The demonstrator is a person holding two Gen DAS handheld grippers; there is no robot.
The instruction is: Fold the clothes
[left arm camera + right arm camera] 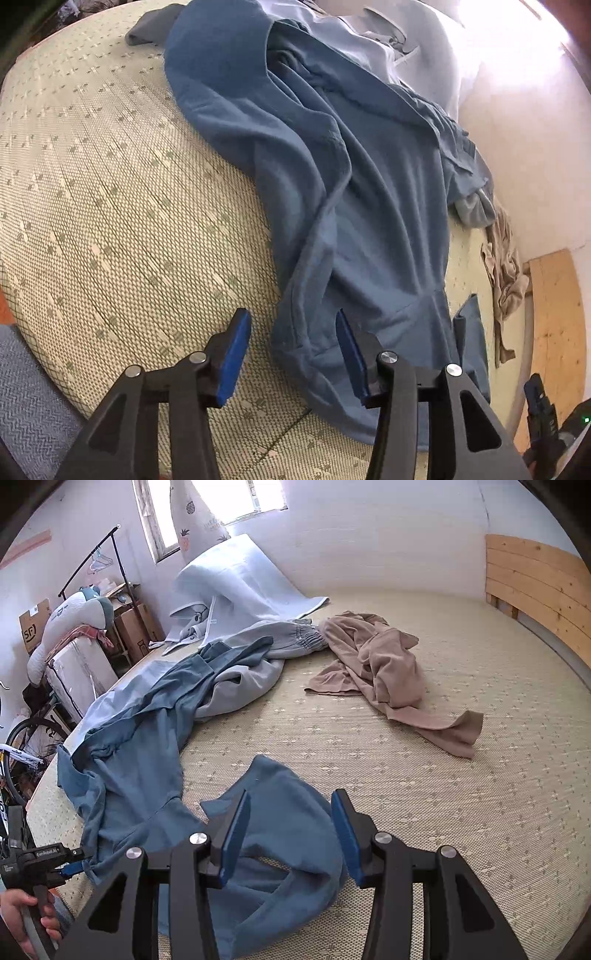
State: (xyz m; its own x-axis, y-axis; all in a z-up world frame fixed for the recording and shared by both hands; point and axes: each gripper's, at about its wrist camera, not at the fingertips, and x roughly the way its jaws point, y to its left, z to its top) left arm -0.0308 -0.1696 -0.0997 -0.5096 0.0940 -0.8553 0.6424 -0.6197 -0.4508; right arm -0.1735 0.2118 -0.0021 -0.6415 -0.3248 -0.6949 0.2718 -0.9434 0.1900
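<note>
One blue garment (140, 775), one tan garment (384, 672); left claw (291, 354) apart; right claw (291, 834) apart, unclamped.

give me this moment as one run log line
left tongs: open, nothing gripped | right tongs: open over blue garment | garment: unfolded on mat

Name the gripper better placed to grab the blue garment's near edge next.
Probably left. The left gripper has open jaws astride the blue garment's hem edge. The right gripper hangs open over a folded flap, no edge between its pads.
</note>
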